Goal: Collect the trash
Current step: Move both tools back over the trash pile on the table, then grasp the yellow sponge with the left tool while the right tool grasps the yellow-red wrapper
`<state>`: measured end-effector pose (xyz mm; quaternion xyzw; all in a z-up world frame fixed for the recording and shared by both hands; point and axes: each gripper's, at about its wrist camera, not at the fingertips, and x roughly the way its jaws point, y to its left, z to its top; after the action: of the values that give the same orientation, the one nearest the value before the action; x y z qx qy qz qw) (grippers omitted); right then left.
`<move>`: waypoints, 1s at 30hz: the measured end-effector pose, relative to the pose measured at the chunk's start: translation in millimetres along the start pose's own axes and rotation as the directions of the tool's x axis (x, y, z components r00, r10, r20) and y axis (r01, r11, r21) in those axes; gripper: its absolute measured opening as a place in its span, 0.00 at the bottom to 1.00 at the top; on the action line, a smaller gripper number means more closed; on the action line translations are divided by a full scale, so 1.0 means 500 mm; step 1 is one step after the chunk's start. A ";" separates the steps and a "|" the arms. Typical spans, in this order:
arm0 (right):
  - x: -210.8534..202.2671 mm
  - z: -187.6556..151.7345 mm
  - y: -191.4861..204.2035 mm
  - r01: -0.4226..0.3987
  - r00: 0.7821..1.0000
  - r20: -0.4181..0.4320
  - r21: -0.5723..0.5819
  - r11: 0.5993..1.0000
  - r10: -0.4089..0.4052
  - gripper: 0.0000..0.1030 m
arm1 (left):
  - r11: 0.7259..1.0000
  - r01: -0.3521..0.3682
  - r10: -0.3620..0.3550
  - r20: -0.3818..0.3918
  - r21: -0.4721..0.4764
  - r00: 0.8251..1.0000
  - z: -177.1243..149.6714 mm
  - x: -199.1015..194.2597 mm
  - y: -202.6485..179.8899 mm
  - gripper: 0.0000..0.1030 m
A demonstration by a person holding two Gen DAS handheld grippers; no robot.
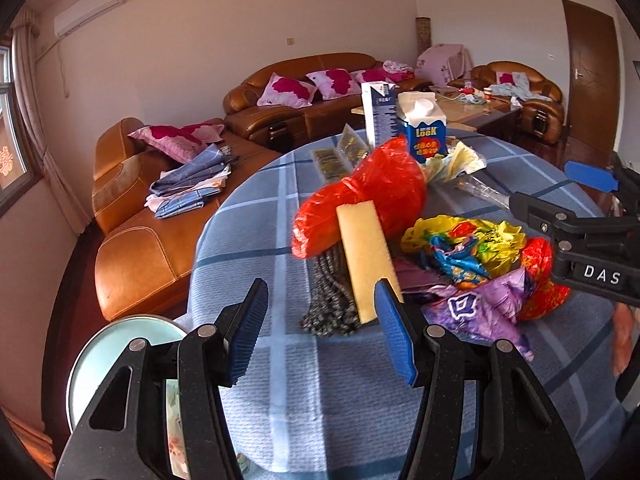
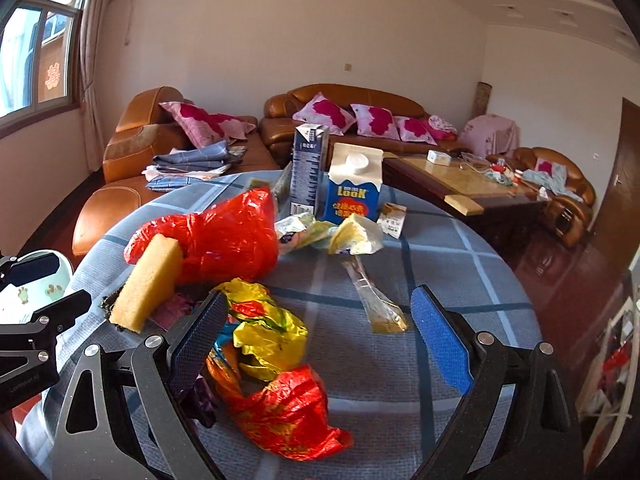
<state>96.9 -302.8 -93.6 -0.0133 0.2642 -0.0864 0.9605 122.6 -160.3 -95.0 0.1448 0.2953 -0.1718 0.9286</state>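
Observation:
Trash lies on a round table with a blue checked cloth (image 1: pixel 280 360) (image 2: pixel 460 264). A red plastic bag (image 1: pixel 372 188) (image 2: pixel 224 232) leans behind a yellow sponge (image 1: pixel 368 256) (image 2: pixel 148 284). Crumpled yellow, purple and red wrappers (image 1: pixel 472 256) (image 2: pixel 272 344) lie to its right. Two cartons, a blue one (image 1: pixel 424 136) (image 2: pixel 352 192) and a tall dark one (image 1: pixel 380 112) (image 2: pixel 308 168), stand at the far side. My left gripper (image 1: pixel 320 328) is open just before the sponge. My right gripper (image 2: pixel 320 340) is open over the wrappers, and also shows in the left wrist view (image 1: pixel 560 200).
A clear plastic wrapper (image 2: pixel 376 300) and pale crumpled wrappers (image 2: pixel 340 236) lie mid-table. A pale green round bin (image 1: pixel 120 352) (image 2: pixel 36 280) stands at the table's left edge. Brown leather sofas (image 1: pixel 160 216) (image 2: pixel 360 120) and a coffee table (image 2: pixel 460 184) stand beyond.

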 end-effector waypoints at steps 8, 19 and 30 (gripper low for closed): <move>0.006 -0.018 -0.024 0.010 1.000 -0.014 0.022 1.000 -0.010 0.89 | 0.997 0.071 -0.069 -0.055 0.022 0.996 0.017 0.065 -0.039 0.48; 0.001 -0.020 -0.025 -0.006 1.000 -0.009 0.039 0.999 0.007 0.89 | 0.992 0.128 -0.128 -0.029 0.010 0.991 0.018 0.039 -0.025 0.19; 0.039 -0.027 0.018 -0.145 0.982 -0.124 0.004 0.989 0.145 0.72 | 0.995 0.095 -0.095 0.014 -0.006 0.995 -0.001 -0.026 0.002 0.19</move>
<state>107.8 -296.8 -115.9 0.0089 0.3240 -0.0161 0.9459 112.6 -156.1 -87.5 0.1260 0.2960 -0.2157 0.9219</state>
